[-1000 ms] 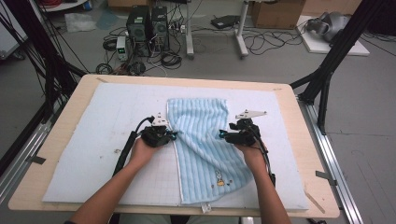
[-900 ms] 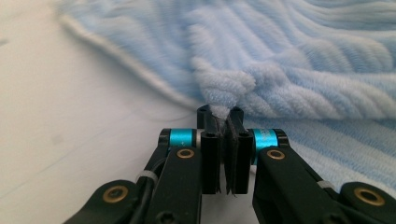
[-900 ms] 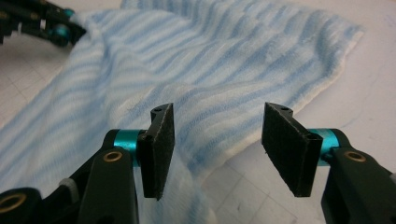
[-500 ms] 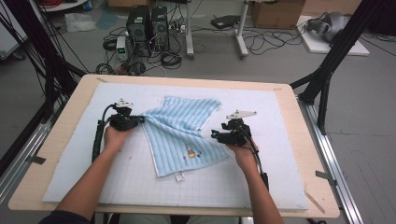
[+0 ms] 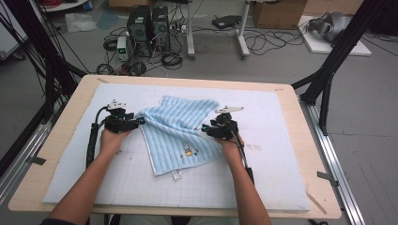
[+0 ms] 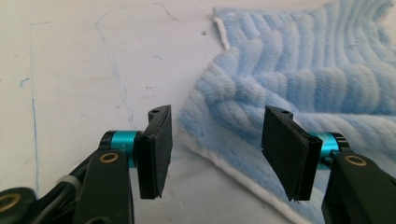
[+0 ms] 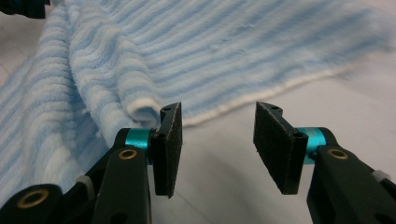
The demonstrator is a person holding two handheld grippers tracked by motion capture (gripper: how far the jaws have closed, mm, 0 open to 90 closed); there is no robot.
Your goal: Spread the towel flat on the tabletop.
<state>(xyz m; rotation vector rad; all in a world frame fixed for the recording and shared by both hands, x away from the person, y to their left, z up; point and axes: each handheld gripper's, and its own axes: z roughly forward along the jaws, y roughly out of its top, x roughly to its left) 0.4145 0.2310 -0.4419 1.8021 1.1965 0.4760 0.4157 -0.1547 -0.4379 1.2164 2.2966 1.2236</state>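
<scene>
The blue striped towel [image 5: 180,133] is lying rumpled on the white mat [image 5: 281,154] between both hands. The left gripper [image 6: 217,149] has just been opening, its jaws released around the towel's edge. The right gripper [image 7: 217,140] has just been closing, gripping nothing, just beside a fold.

Soft, fluffy blue striped cloth towel [image 6: 299,79] past matt black jaws with rough pads. Shiny blue metal rings behind those. Smooth white mat [image 5: 291,154] on pale wood counter [image 5: 309,119].
</scene>
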